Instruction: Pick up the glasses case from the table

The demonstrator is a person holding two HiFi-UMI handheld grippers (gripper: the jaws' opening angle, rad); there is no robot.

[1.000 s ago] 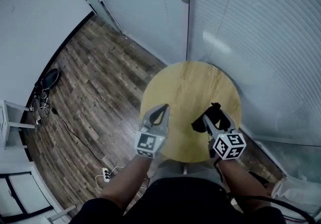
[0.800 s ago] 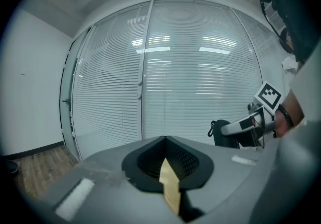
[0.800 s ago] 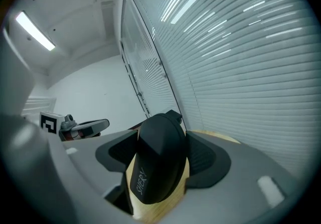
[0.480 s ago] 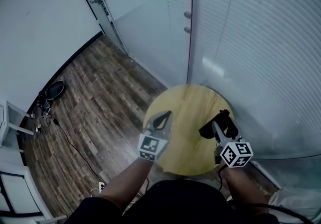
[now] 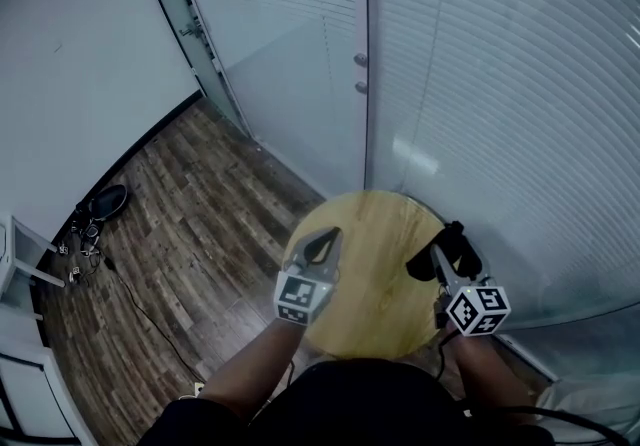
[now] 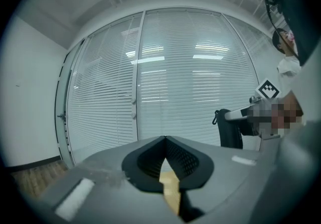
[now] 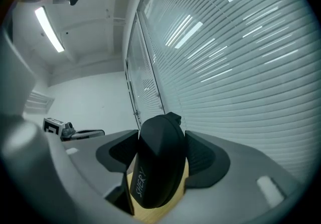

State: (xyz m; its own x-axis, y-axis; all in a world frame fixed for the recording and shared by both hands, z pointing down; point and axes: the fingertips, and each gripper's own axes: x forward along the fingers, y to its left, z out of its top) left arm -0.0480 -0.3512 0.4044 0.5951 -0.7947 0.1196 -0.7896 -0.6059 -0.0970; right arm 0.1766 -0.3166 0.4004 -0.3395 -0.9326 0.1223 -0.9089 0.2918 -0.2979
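Our right gripper (image 5: 449, 252) is pinching the black glasses case (image 7: 158, 168), over the right edge of the round wooden table (image 5: 375, 234), lower middle of the head view. Left gripper (image 5: 322, 246) is pressed together with nothing in it, over the table's left edge.

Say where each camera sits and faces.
Head view: on the person's head, steeply down at the round table; forearms, left gripper and right gripper show.
Left gripper view: on that gripper, roughly level toward the blinds; its shut jaws show.
Right gripper view: on that gripper, toward the blinds; jaws clamp the glasses case.
Shared: each gripper view catches the other gripper.
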